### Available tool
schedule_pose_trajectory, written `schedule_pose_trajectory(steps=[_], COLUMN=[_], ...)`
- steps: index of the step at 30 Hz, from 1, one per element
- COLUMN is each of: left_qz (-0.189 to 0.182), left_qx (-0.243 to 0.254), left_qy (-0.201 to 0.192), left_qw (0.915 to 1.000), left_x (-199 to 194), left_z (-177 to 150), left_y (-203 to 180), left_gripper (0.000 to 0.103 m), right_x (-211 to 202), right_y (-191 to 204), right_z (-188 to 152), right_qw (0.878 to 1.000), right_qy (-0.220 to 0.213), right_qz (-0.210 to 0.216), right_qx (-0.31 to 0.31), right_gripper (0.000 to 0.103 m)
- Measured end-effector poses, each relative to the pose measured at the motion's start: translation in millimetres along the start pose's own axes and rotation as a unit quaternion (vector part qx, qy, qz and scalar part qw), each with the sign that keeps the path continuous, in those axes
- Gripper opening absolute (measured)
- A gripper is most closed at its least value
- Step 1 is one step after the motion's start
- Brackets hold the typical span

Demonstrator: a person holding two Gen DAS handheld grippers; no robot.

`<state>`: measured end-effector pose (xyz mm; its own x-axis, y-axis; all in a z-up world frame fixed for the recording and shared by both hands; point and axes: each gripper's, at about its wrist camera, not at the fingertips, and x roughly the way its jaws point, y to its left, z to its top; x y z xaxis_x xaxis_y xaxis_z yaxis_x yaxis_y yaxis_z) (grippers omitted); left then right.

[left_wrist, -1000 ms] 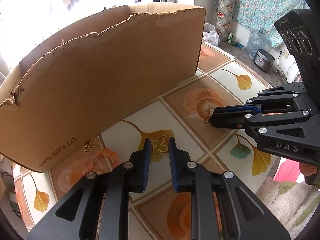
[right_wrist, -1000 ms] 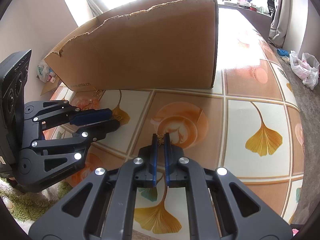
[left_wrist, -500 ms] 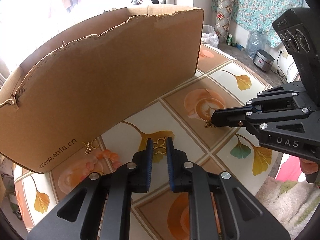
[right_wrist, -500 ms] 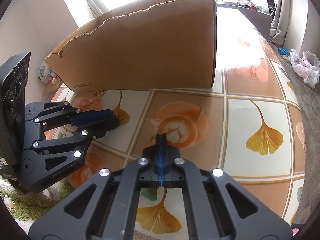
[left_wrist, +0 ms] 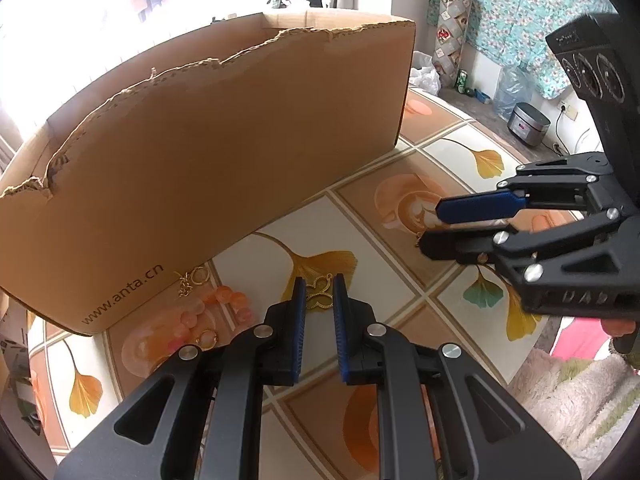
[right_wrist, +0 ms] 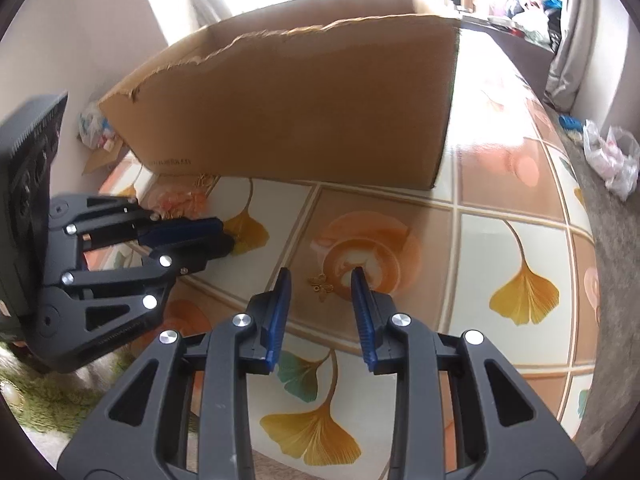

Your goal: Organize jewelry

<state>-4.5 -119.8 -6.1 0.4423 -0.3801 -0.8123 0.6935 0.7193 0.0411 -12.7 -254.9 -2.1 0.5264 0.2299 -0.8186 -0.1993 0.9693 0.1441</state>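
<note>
A gold butterfly pendant [left_wrist: 320, 293] lies on the patterned table [left_wrist: 368, 280], and my left gripper [left_wrist: 319, 294] is shut on it, a blue pad touching each side. The left gripper [right_wrist: 227, 236] shows at the left of the right wrist view. My right gripper [right_wrist: 322, 276] has its jaws opening. A small gold charm [right_wrist: 322, 283] lies flat on the table between them, touched by neither pad. In the left wrist view the right gripper [left_wrist: 430, 227] comes in from the right, its fingers apart. The torn cardboard box [left_wrist: 208, 152] stands behind both.
By the box's near corner lie a gold hoop with chain [left_wrist: 196, 278], orange-pink beads [left_wrist: 224, 304] and a small ring [left_wrist: 206, 338]. A fluffy rug [left_wrist: 580, 392] borders the table at the right. A rice cooker [left_wrist: 526, 124] and plastic bags sit on the floor beyond.
My right gripper closed fully at the gold charm, then opened, leaving it on the table. My left gripper narrowed onto the butterfly pendant and has held still since.
</note>
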Motion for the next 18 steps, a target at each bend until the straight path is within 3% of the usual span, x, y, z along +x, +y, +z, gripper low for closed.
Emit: schedule_pose_trajectory(steps=[2,10,18], left_qz=[0.002,0.001,0.0], left_qx=[-0.002,-0.007,-0.013], left_qy=[0.0,-0.002,-0.006], left_qw=[1.0,1.0,0.9999], left_x=[-0.5,-1.9,-3.7], left_z=[-0.7,-2.1,-3.3], left_y=[1.5,5.1,9.5], left_gripper=[0.014,0.014,0.014], right_x=[3.0,6.5,5.3], right_y=[3.7,2.9,2.1], right_z=[0.2,1.2,-0.6], right_qw=[1.0,0.999,0.999], right_qy=[0.0,0.003,0.001], right_qz=[-0.006,-0.027,-0.025], right_qx=[-0.015,-0.037,-0.04], right_gripper=[0.029,0.006,0.006])
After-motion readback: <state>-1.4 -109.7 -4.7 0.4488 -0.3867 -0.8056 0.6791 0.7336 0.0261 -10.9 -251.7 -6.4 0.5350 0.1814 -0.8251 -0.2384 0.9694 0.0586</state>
